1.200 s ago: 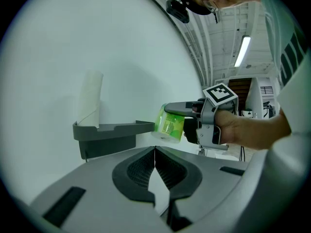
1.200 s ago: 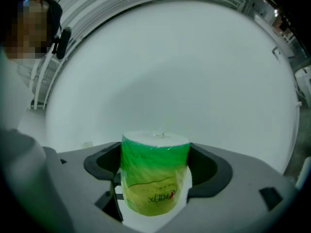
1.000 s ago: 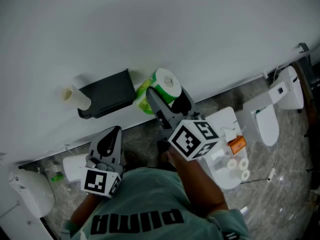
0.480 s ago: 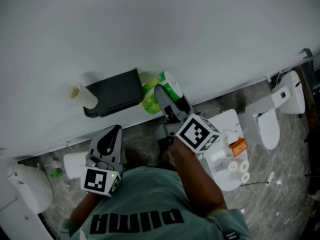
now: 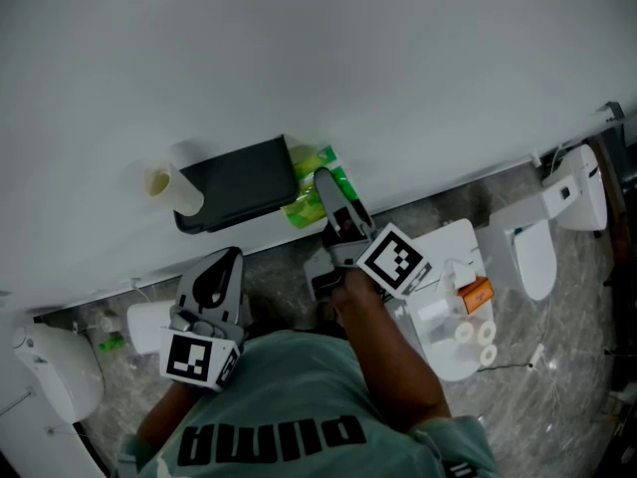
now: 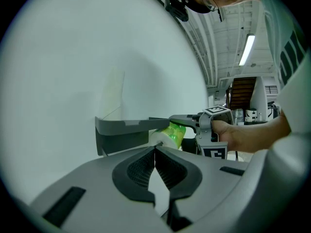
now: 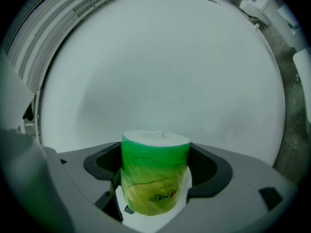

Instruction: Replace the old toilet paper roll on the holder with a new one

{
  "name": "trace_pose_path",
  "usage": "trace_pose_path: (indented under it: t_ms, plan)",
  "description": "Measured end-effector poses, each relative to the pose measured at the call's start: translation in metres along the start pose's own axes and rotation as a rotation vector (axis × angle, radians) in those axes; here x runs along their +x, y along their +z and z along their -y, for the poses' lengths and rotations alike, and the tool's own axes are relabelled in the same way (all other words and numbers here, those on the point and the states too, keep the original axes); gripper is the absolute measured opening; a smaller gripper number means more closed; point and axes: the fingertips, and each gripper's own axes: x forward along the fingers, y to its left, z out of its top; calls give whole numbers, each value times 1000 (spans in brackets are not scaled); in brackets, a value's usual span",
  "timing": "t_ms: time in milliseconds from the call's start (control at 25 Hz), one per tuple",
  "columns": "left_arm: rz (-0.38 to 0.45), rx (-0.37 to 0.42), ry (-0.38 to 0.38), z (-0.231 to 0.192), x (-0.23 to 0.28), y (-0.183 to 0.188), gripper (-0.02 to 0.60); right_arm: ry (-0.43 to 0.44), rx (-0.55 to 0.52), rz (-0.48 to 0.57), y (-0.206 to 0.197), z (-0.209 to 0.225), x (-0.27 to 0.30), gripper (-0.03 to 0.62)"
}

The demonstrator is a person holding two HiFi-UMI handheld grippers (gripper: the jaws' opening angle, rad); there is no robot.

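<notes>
A black paper holder (image 5: 239, 182) is fixed on the white wall, with the old bare cardboard tube (image 5: 171, 189) sticking out of its left end. My right gripper (image 5: 323, 189) is shut on the new roll in green wrap (image 5: 311, 185), whose end touches the holder's right side. In the right gripper view the wrapped roll (image 7: 155, 178) stands between the jaws of my right gripper (image 7: 155, 165), facing the wall. My left gripper (image 5: 227, 262) hangs below the holder, shut and empty. In the left gripper view, my left gripper (image 6: 155, 152) looks up at the holder (image 6: 124, 130) and the green roll (image 6: 171, 134).
A white stand (image 5: 448, 242) at the right carries small paper rolls (image 5: 474, 332) and an orange item (image 5: 474, 289). White toilets stand at the right (image 5: 537, 252) and lower left (image 5: 60, 381). The floor is grey marble.
My right gripper has carried the green roll left and slightly down, from apart from the holder to against its right end. The left gripper has stayed put.
</notes>
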Motion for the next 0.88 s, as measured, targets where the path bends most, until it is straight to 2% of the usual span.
trace_pose_path:
  t_ms: [360, 880]
  plan:
    - [-4, -2, -1, -9, -3, -4, 5, 52, 137, -13, -28, -3, 6, 423]
    - [5, -9, -4, -17, -10, -4, 5, 60, 239, 28, -39, 1, 1, 423]
